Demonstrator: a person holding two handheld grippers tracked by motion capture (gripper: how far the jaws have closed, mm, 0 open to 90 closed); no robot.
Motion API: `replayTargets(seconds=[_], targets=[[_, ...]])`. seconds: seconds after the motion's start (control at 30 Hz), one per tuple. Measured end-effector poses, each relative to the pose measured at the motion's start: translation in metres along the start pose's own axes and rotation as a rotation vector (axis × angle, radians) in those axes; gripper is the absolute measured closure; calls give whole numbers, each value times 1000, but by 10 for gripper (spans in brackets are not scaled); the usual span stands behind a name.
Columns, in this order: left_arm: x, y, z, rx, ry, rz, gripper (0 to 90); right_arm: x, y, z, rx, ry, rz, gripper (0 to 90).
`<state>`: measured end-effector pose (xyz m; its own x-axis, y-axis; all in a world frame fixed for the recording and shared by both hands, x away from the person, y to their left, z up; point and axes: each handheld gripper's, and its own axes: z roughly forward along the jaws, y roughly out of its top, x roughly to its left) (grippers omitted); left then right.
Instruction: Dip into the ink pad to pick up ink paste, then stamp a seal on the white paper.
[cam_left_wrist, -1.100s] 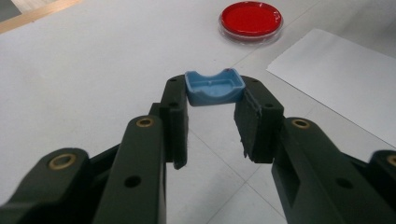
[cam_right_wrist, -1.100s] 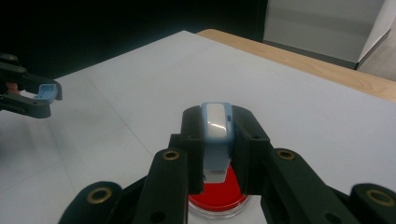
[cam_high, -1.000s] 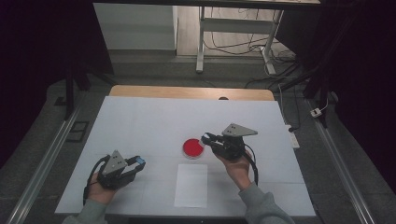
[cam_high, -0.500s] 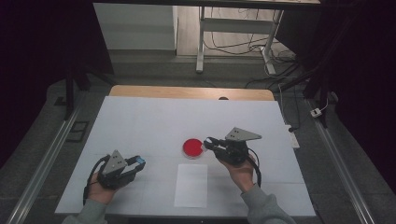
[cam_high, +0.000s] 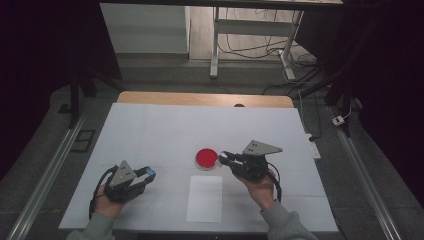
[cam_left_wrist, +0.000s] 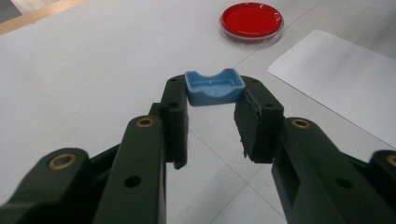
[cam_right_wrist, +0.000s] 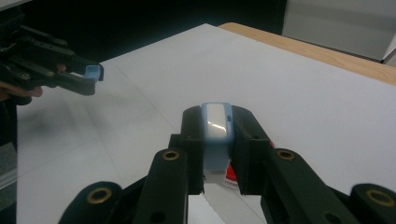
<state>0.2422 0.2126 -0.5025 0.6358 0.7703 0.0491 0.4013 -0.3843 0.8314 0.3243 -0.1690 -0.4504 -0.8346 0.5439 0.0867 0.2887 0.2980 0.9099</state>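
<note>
A round dish with red filling (cam_high: 205, 158) (cam_left_wrist: 251, 21) sits mid-table. My left gripper (cam_high: 146, 174) (cam_left_wrist: 214, 93) is at the front left, shut on a small blue curved plastic piece (cam_left_wrist: 214, 87) (cam_high: 149, 172) at the jaw tips. Just right of the dish, my right gripper (cam_high: 224, 156) (cam_right_wrist: 216, 135) is shut on a pale blue and white upright piece (cam_right_wrist: 216, 133), hovering over the dish's right edge; a sliver of the red dish (cam_right_wrist: 230, 176) shows under its jaws. The left gripper (cam_right_wrist: 91, 74) also appears far off in the right gripper view.
A white sheet of paper (cam_high: 205, 198) (cam_left_wrist: 345, 74) lies at the front, between the hands. The white table surface (cam_high: 165, 130) has a wooden strip (cam_high: 200, 99) along its far edge. Desk legs and cables (cam_high: 280, 50) lie on the floor beyond.
My right gripper has drifted slightly down and toward the dish with its piece. The left gripper has stayed where it was.
</note>
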Motion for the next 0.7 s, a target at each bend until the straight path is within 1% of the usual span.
replayTargets(seconds=[0.3,0.7], targets=[[0,0,0,0,0,-2,649,8,-1,-1,10,34,-11,752],[0,0,2,3,-6,-1,649,15,-3,0,33,62,-26,752]])
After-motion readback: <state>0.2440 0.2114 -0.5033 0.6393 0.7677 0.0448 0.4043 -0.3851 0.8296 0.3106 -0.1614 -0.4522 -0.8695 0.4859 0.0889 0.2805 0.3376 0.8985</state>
